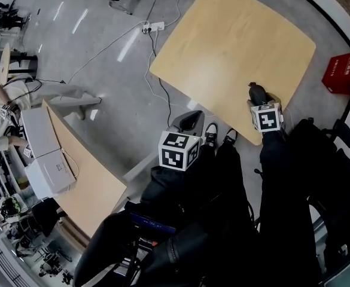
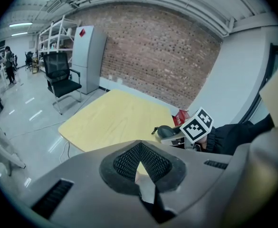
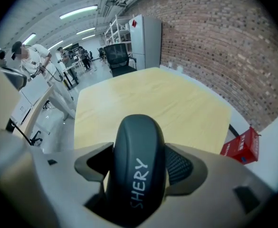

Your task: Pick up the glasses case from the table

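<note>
1. The glasses case (image 3: 135,137) is a dark, rounded, hard shell with white lettering "SHERY" along its top. It stands on edge between the jaws of the right gripper (image 3: 136,166).
2. Those jaws are parted only as wide as the case and press on its two sides, so the case is clamped.
3. In the head view the case (image 1: 257,92) lies over the near right corner of the table (image 1: 222,34), just beyond the gripper's marker cube (image 1: 266,116). No view shows whether its underside touches the wood.
4. The table has a light wooden top with rounded corners, and its surface stretches far and left of the case.
5. The left gripper (image 2: 141,167) has its ribbed pads drawn together, with only a thin sliver of light between them and nothing held.
6. In the head view its marker cube (image 1: 179,150) sits left of the table's near edge, over the floor and close to the person's dark sleeves.
7. A red box (image 1: 345,72) stands on the floor to the right of the table.
8. A white power strip (image 1: 152,26) lies on the grey floor by the table's far left side.
9. A second wooden table (image 1: 85,172) at the near left carries white boxes (image 1: 40,148).
10. A brick wall (image 2: 162,56), a black office chair (image 2: 62,80) and a tall white cabinet (image 2: 89,56) stand beyond the table.
</note>
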Available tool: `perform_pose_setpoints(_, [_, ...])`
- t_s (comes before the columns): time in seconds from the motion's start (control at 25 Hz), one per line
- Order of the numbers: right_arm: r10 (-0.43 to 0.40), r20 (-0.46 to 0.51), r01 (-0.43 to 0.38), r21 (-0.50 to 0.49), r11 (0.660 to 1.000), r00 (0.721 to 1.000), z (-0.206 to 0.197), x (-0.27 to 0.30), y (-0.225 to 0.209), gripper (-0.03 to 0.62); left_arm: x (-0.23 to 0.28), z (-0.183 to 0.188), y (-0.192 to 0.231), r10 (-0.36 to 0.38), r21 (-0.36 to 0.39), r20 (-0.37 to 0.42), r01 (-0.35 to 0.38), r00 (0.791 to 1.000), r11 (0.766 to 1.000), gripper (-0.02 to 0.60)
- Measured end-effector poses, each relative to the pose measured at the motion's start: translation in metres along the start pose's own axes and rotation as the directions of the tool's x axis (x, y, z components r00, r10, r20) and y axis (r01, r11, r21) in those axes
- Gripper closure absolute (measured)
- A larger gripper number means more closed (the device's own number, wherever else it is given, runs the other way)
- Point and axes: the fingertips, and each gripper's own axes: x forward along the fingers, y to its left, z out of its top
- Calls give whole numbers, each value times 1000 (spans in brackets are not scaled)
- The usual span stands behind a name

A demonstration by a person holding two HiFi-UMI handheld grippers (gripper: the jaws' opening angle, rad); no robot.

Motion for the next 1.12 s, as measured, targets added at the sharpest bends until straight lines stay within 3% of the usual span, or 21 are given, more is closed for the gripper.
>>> perform_pose_setpoints(0.2, [-41, 166, 36, 38, 999, 985, 34, -52, -3, 253, -6, 16, -11, -15, 18, 22, 15, 1000, 1000, 581])
perform_pose_setpoints(0.36, [-66, 335, 49, 59, 997, 940, 69, -110, 5, 253, -20, 35, -21, -33, 30, 54, 31, 998, 999, 581])
perform_pose_setpoints(0.56, [-76, 534, 47, 66, 997, 842, 115, -190, 24, 253, -43, 71, -35, -52, 63, 121, 44, 991, 997, 581])
perform_pose_setpoints(0.76, [-97, 659, 56, 82, 995, 746, 142, -264, 36, 253, -69, 117, -56, -89, 119, 220, 64, 971, 991, 581])
perform_pose_setpoints(0.96, [-121, 740, 94, 78, 993, 661, 166, -331, 46, 253, -108, 167, -76, -130, 183, 337, 71, 932, 981, 581])
perform_pose_setpoints(1.12, [-132, 802, 134, 65, 989, 582, 187, -384, 50, 253, -139, 206, -91, -164, 233, 446, 63, 880, 971, 581])
